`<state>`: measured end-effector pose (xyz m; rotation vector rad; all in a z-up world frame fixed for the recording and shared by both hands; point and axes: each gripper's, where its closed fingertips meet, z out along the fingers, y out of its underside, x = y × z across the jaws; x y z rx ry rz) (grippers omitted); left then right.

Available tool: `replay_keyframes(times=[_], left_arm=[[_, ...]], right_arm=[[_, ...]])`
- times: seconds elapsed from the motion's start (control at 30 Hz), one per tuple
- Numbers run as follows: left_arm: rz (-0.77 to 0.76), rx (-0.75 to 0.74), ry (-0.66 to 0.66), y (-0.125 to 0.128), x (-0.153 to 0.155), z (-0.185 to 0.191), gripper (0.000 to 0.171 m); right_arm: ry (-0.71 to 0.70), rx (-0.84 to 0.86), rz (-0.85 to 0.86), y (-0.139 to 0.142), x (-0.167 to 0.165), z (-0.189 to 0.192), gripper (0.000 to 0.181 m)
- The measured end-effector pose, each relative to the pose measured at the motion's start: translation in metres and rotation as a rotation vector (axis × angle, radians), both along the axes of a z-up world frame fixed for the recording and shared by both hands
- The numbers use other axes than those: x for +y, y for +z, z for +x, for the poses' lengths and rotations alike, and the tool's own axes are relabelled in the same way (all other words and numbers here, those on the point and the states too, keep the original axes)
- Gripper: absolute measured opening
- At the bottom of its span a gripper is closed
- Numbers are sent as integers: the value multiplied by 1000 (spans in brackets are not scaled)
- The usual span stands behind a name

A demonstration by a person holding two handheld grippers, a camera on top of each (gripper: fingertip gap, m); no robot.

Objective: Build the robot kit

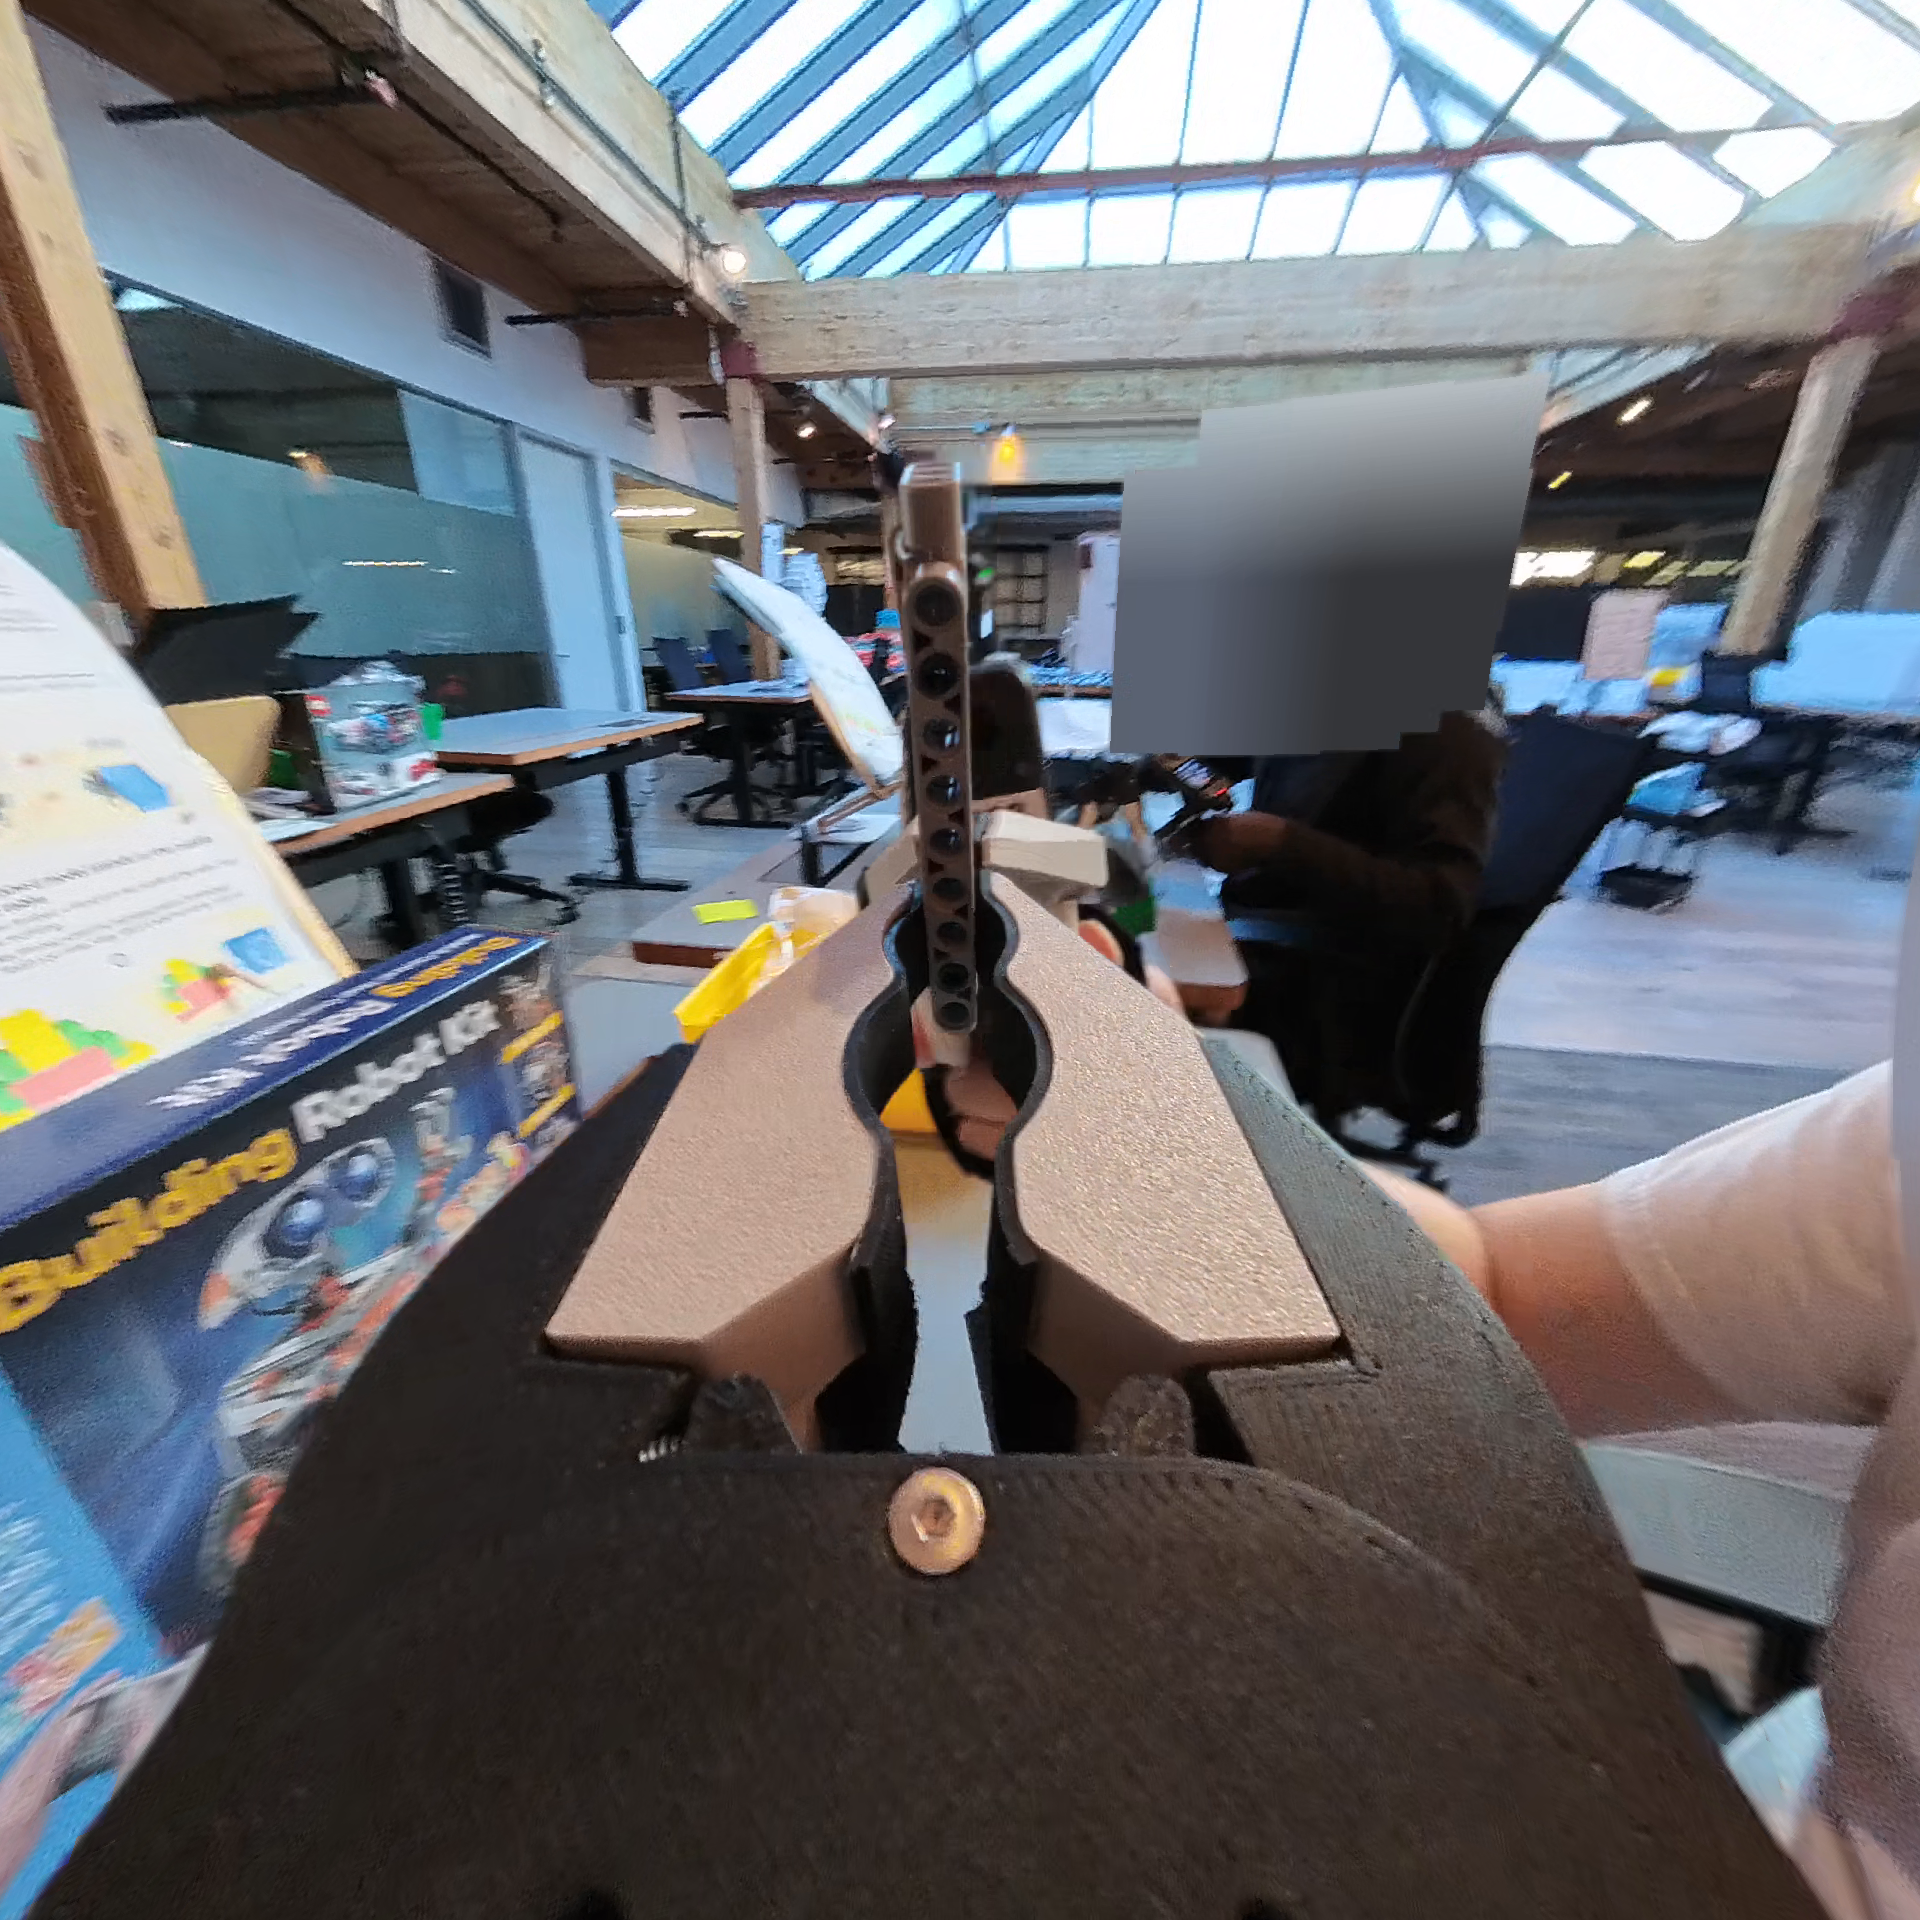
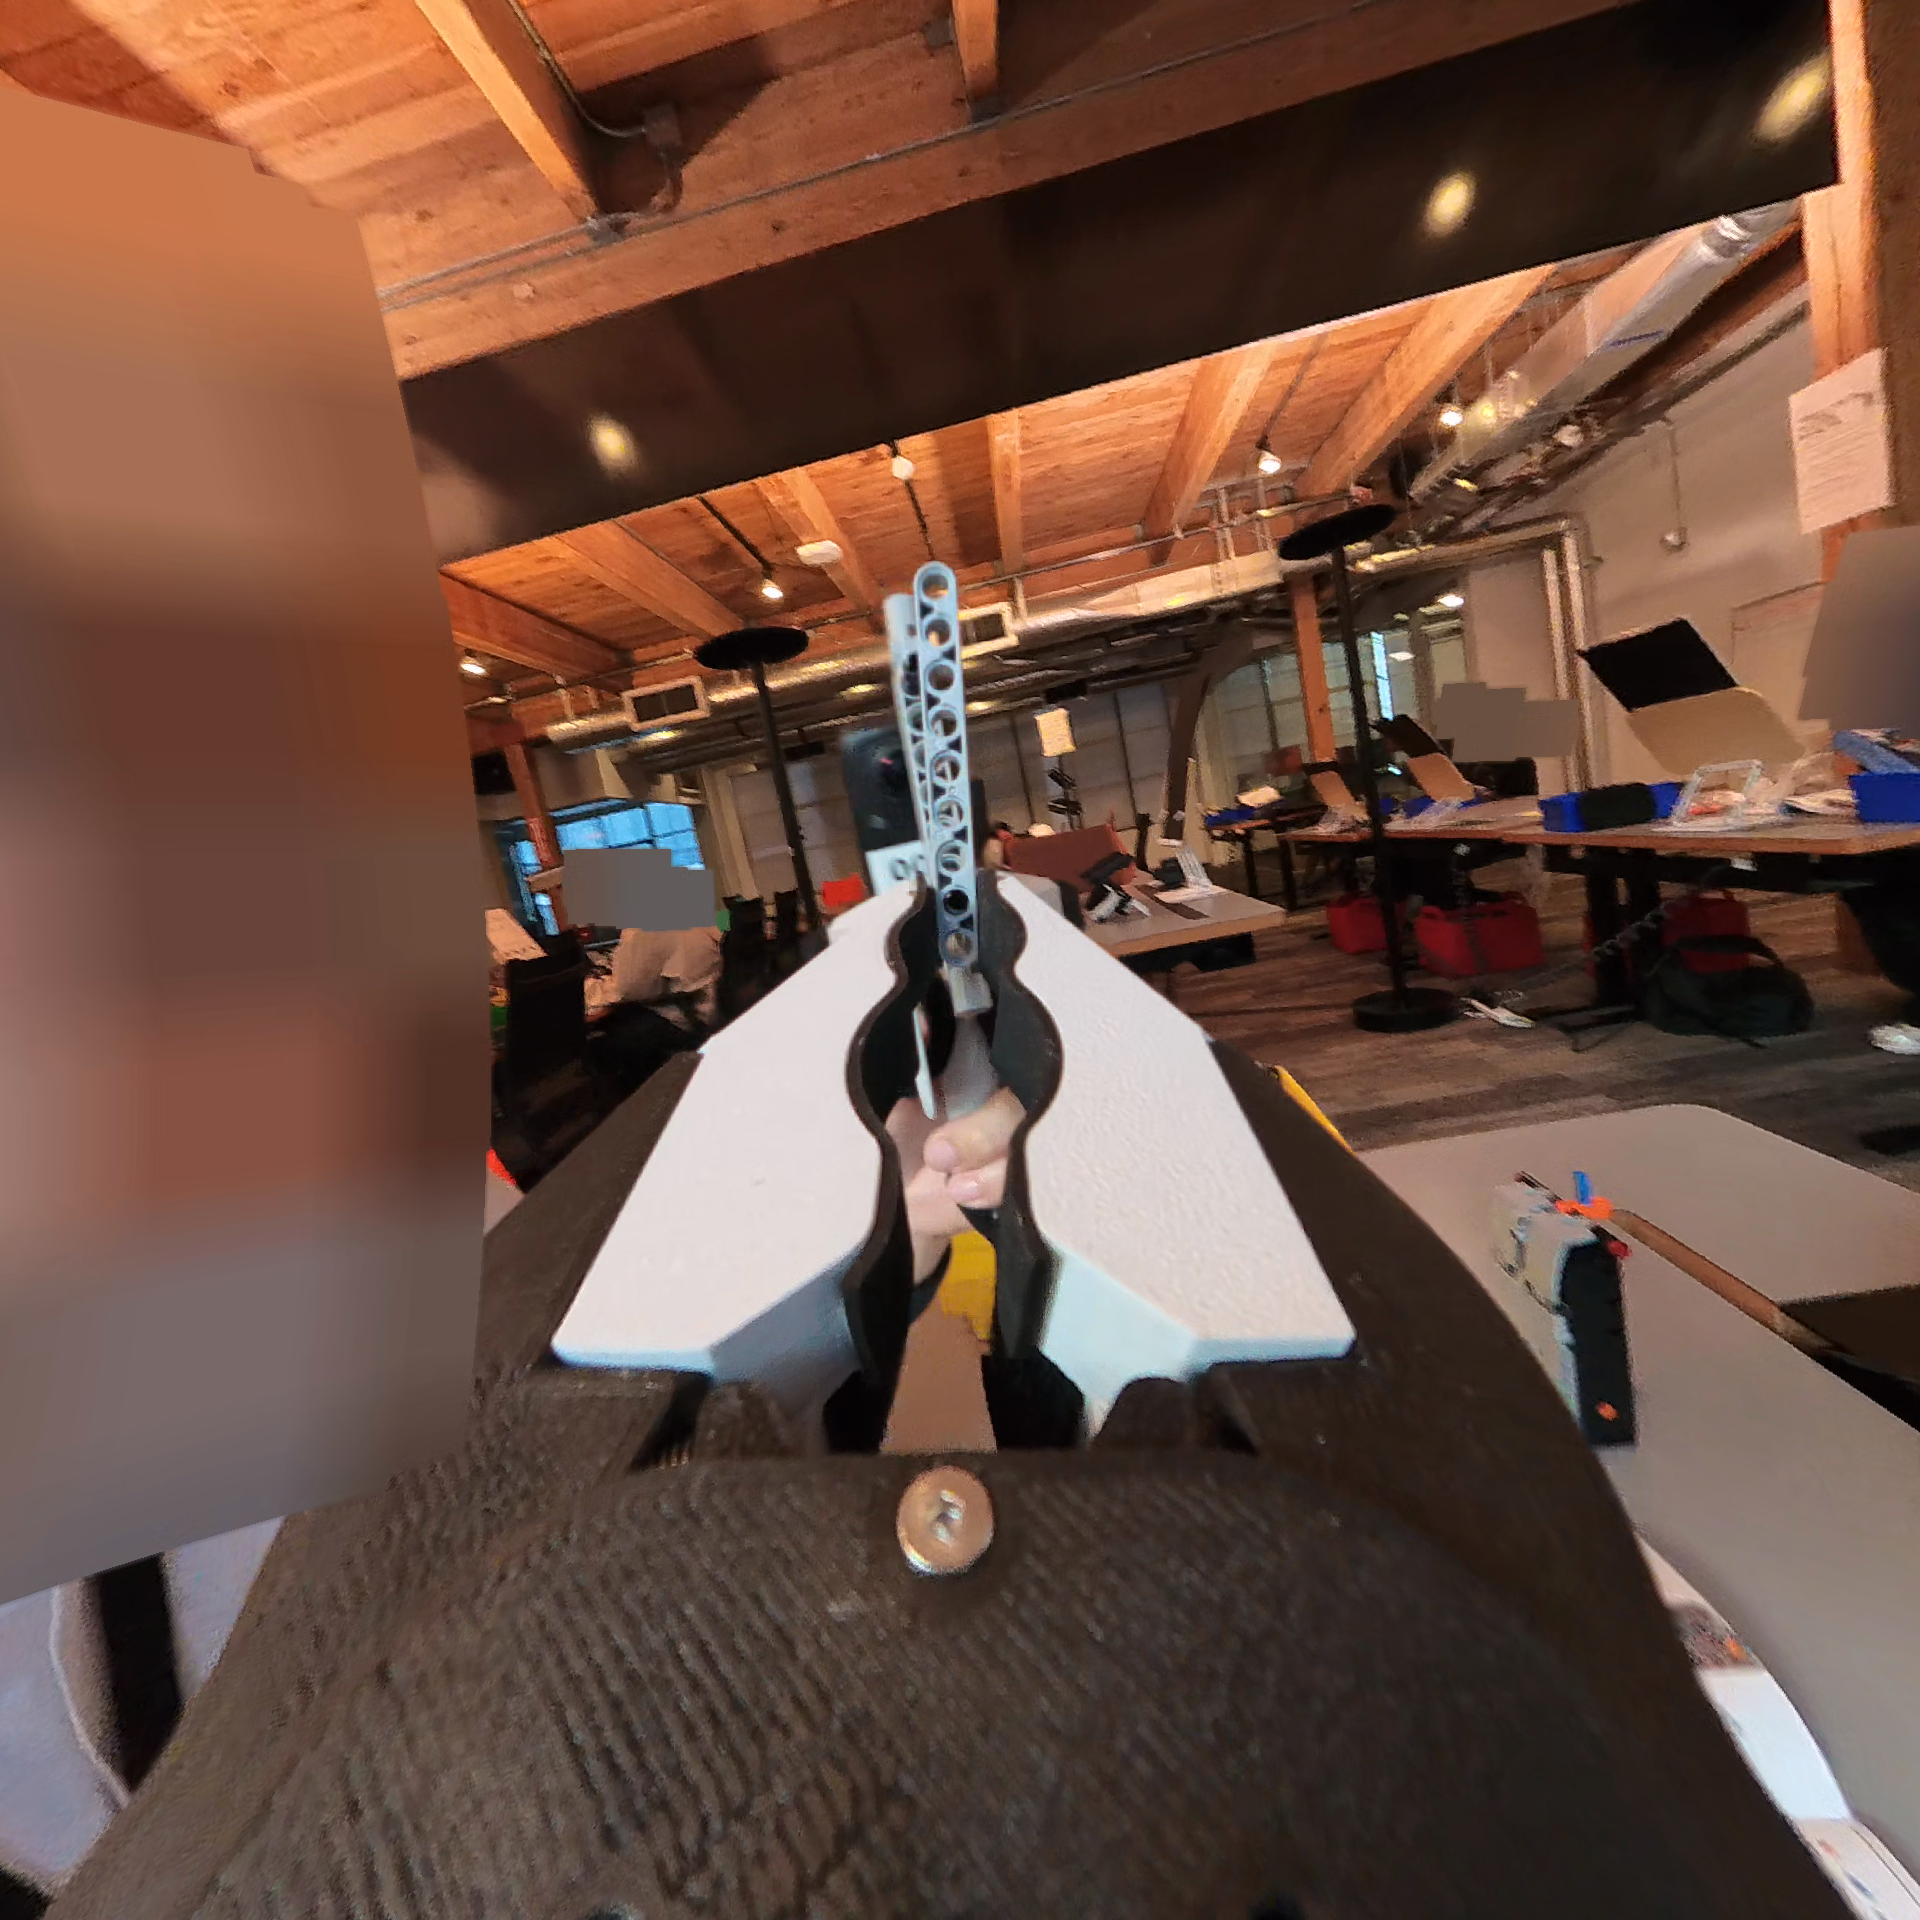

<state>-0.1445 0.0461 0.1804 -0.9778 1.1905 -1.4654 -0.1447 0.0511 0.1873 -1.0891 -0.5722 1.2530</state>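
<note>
Two wrist views, both claws raised above the bench.

**Left wrist view.** Your left claw [image 1: 951, 914] is closed almost fully. Its tips pinch the lower part of a dark beam [image 1: 940, 727] with a row of round holes, and only the wavy slot behind the tips stays open. The dark beam stands upright and rises well above the tips. A small pale piece sits at its foot, inside the slot.
- Just behind the dark beam is the pale tip of the other claw, pointing toward you.
- Below and left of the dark beam lies a blue kit box [image 1: 260, 1195], with a printed instruction sheet [image 1: 104, 831] propped above it.
- A yellow bin [image 1: 727, 987] sits just left of the beam's foot.
- Your sleeve [image 1: 1662, 1247] enters at lower right.

**Right wrist view.** Your right claw [image 2: 951, 904] is closed to the same degree on the lower end of a light grey beam [image 2: 940, 727]. This beam is also perforated and upright, and a second pale strip lies against its far side.
- Fingers [image 2: 961, 1153] show through the slot below the grip.
- A small black-and-orange device [image 2: 1558, 1309] lies on the grey bench [image 2: 1766, 1455], right of the grey beam and well apart from it.

The views do not show whether the dark and grey beams are joined or only held close together.
</note>
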Motion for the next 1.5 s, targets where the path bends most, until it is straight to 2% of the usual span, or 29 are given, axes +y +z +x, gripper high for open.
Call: replay_keyframes(times=[0.03,0.17,0.4,0.73,0.87,0.93,1.0,1.07,1.23,1.3,1.33,1.43,1.5], left_arm=[[28,10,29,-1,2,0,5],[-64,-14,-81,3,-4,-3,5],[-88,129,-152,-14,-11,-2,5],[-87,115,-139,-12,-11,3,5],[-73,181,-103,-24,-4,6,5],[-64,196,-113,-27,-7,7,5],[-40,217,-122,-31,-11,10,5],[-20,233,-104,-34,-11,15,5],[-15,213,-130,-34,-14,13,8],[-7,153,-118,-24,-15,8,26],[-15,116,-112,-18,-14,5,28],[-50,69,-77,-8,-6,1,18],[-50,45,-107,-5,-9,-1,5]], right_arm=[[-17,-9,-10,-1,2,-1,7],[29,0,9,2,-5,-4,7],[-10,-255,39,-16,-11,-8,6],[43,-187,30,-14,-10,-3,7],[-58,-130,71,0,-7,17,26],[-114,-167,74,-1,-5,17,34],[-128,-208,75,-4,-5,11,32],[-91,-205,93,-3,-10,8,7],[-54,-191,62,-4,-10,8,6],[-42,-218,64,-8,-12,4,6],[-51,-232,73,-10,-11,3,6],[-38,-272,101,-15,-14,-4,6],[-49,-288,125,-16,-13,-6,6]])
